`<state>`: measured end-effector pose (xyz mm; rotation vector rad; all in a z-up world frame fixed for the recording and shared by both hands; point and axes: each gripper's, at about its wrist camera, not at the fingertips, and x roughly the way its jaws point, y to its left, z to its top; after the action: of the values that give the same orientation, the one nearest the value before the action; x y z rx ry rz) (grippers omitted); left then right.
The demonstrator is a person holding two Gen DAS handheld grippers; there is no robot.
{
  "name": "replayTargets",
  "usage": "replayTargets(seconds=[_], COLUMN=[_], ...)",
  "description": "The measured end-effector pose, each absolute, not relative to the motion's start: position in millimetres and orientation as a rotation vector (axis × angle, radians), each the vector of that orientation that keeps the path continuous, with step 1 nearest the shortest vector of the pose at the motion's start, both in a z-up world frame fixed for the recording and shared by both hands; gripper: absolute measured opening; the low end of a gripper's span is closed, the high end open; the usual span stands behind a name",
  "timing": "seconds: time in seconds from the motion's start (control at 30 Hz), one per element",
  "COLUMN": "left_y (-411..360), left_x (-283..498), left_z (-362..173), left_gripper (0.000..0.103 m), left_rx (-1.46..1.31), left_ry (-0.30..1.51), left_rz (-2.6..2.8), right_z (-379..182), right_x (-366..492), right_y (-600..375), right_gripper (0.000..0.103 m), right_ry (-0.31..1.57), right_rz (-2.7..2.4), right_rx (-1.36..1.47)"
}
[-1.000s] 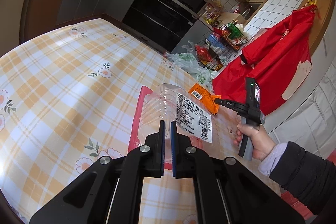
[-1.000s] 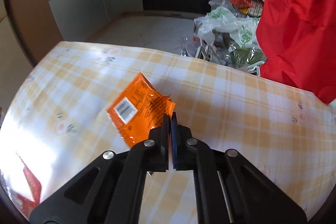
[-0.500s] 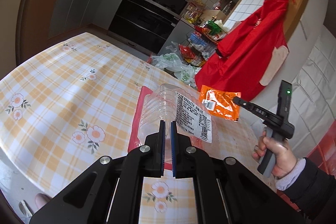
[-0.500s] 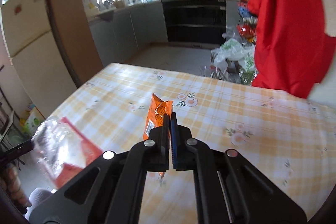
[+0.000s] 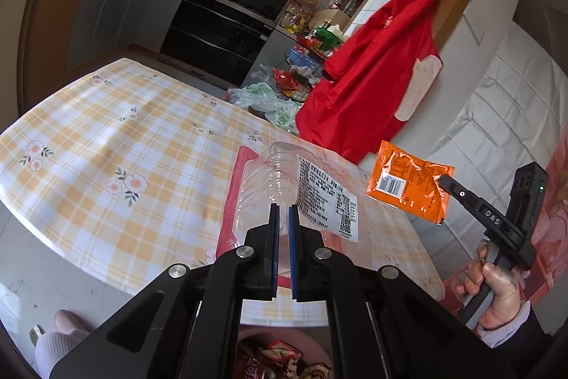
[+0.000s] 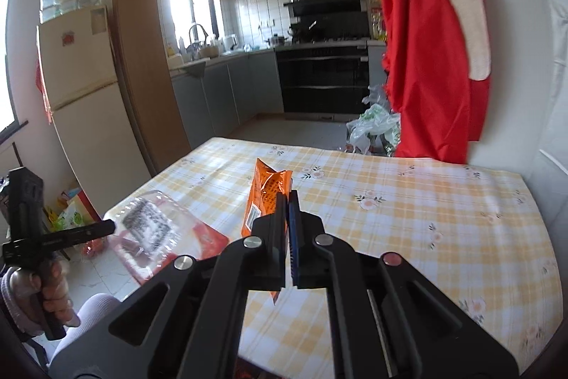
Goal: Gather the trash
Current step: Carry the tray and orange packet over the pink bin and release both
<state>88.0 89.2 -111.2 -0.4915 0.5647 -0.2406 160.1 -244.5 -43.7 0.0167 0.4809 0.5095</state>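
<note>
My left gripper [image 5: 283, 214] is shut on a clear plastic tray [image 5: 280, 173] with a white printed label and a red wrapper behind it, held in the air over the near edge of the checked table [image 5: 117, 144]. My right gripper [image 6: 288, 201] is shut on an orange snack wrapper [image 6: 266, 198], lifted above the table. In the left wrist view the orange wrapper [image 5: 408, 183] hangs to the right of the tray, pinched by the right gripper [image 5: 442, 182]. The right wrist view shows the tray [image 6: 152, 226] at the lower left, held by the left gripper [image 6: 112, 226].
A pink bin [image 5: 280, 357] with wrappers inside sits below the left gripper. A red garment [image 5: 372, 77] hangs on the wall by the table's far side. Plastic bags [image 5: 266, 98] and a wire rack stand on the floor. A fridge [image 6: 85, 116] stands at the left.
Both grippers pulled back and rose from the table with their loads. The orange wrapper left the tabletop and now hangs in the air; the bin has come into view below.
</note>
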Motion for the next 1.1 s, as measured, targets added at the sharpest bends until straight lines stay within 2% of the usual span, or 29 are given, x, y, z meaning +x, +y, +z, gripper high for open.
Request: replayTargets(seconds=[0.3,0.63,0.67,0.7,0.73,0.9,1.1], left_y=[54.0,7.7,6.1,4.9,6.3,31.5,49.4], left_x=[45.6,20.9,20.3,18.5,17.9,6.8,-1.6], left_z=[-113.2,-148.9,-153.2,-158.4,-160.5,-148.4,-125.5], left_gripper=[0.005,0.007,0.011,0.033,0.06,0.095,0.097], left_rx=[-0.442,-0.406,-0.401,-0.394,-0.396,-0.417,-0.292], left_ry=[0.612,0.736,0.749,0.765,0.767,0.694,0.636], left_rz=[-0.315,-0.391,-0.379,-0.36,-0.35,-0.255,-0.038], right_z=[-31.2,-27.5,-27.2,-27.2,-27.8,-33.6,-46.5], right_x=[84.1,39.1,34.6,31.5,27.7,15.3,5.8], right_y=[-267.6,-276.3,-277.3,-278.4,-279.5,-280.3,-276.5], right_gripper=[0.006,0.006,0.006,0.006,0.006,0.006,0.006], right_ry=[0.415,0.41,0.41,0.41,0.411,0.426,0.453], right_rz=[0.497,0.502,0.5,0.498,0.497,0.486,0.489], right_rx=[0.041,0.047,0.048,0.05,0.053,0.062,0.086])
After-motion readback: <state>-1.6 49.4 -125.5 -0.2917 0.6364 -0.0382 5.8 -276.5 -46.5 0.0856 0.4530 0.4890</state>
